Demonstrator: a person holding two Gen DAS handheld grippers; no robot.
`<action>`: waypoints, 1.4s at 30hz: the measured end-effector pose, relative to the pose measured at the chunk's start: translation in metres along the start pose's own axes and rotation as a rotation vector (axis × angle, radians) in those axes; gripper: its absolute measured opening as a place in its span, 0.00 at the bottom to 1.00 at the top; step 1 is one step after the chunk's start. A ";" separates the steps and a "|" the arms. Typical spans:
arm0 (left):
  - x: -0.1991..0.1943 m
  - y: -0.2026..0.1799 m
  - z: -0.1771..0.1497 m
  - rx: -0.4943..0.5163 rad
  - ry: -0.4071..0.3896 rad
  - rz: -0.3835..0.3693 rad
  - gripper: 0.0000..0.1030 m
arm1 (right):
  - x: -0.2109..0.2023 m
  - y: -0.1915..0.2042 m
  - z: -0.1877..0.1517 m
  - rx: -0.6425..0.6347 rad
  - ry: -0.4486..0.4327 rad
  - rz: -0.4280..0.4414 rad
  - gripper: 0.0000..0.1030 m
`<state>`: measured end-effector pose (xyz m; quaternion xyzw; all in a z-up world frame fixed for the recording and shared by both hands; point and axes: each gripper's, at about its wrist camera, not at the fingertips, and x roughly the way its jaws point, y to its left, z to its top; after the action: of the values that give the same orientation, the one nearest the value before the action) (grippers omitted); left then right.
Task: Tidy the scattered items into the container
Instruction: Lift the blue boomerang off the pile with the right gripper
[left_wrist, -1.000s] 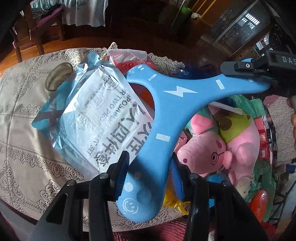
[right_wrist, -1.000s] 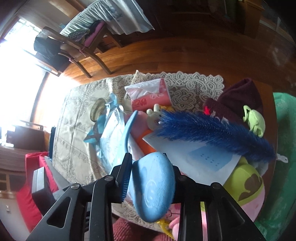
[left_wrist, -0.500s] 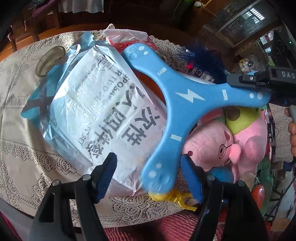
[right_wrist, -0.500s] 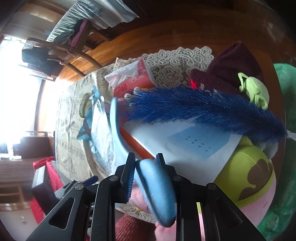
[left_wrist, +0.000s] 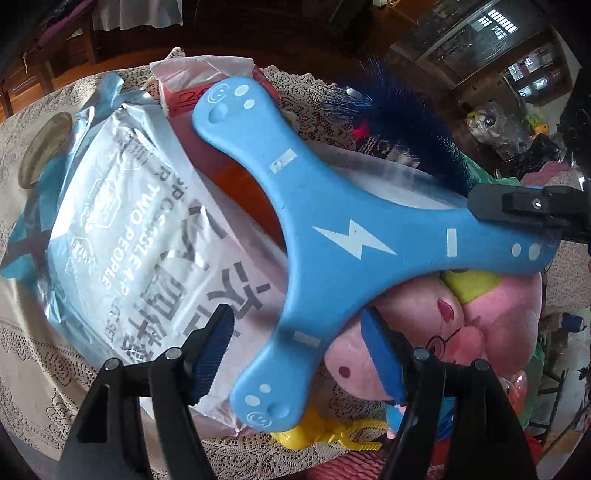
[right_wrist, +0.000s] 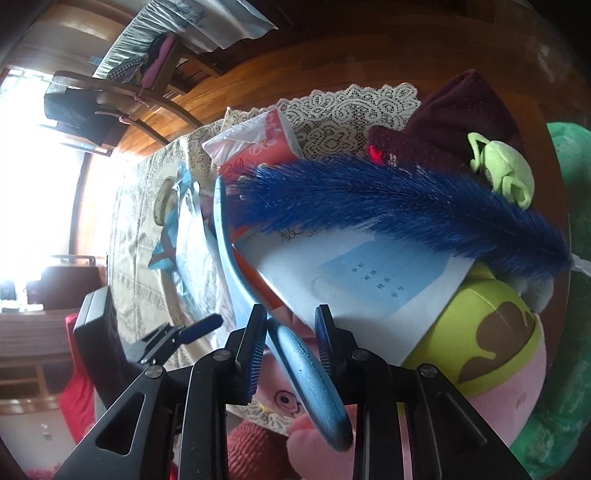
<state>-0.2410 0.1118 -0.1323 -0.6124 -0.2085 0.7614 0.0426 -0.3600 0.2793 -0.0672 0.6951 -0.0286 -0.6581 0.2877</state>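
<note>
A blue three-armed boomerang lies flat over a heap of items on the table. My right gripper is shut on one arm of it, seen edge-on as the boomerang in the right wrist view; that gripper also shows at the right of the left wrist view. My left gripper is open wide, with another arm of the boomerang passing between its pads untouched. Under the boomerang lie a silver-blue foil bag and a pink plush pig. I cannot make out a container.
A blue feather rests on a white card, beside a maroon cloth and a green toy. A pink tissue pack lies behind the bag, and a yellow toy near the lace tablecloth's front edge.
My left gripper opened and let go of the boomerang, then spread wider. The right gripper turned the boomerang flat over the heap and still holds it.
</note>
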 end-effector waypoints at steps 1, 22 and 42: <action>0.003 -0.001 0.001 0.002 0.002 0.003 0.69 | -0.002 0.001 -0.002 -0.012 0.003 -0.004 0.29; -0.008 -0.003 -0.008 0.005 -0.037 0.056 0.37 | -0.016 -0.009 -0.026 -0.089 -0.004 0.013 0.25; -0.120 -0.008 -0.026 0.031 -0.197 0.135 0.24 | -0.090 0.079 -0.020 -0.209 -0.172 0.200 0.12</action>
<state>-0.1883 0.0873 -0.0241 -0.5466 -0.1580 0.8221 -0.0200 -0.3269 0.2586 0.0473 0.5962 -0.0537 -0.6827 0.4189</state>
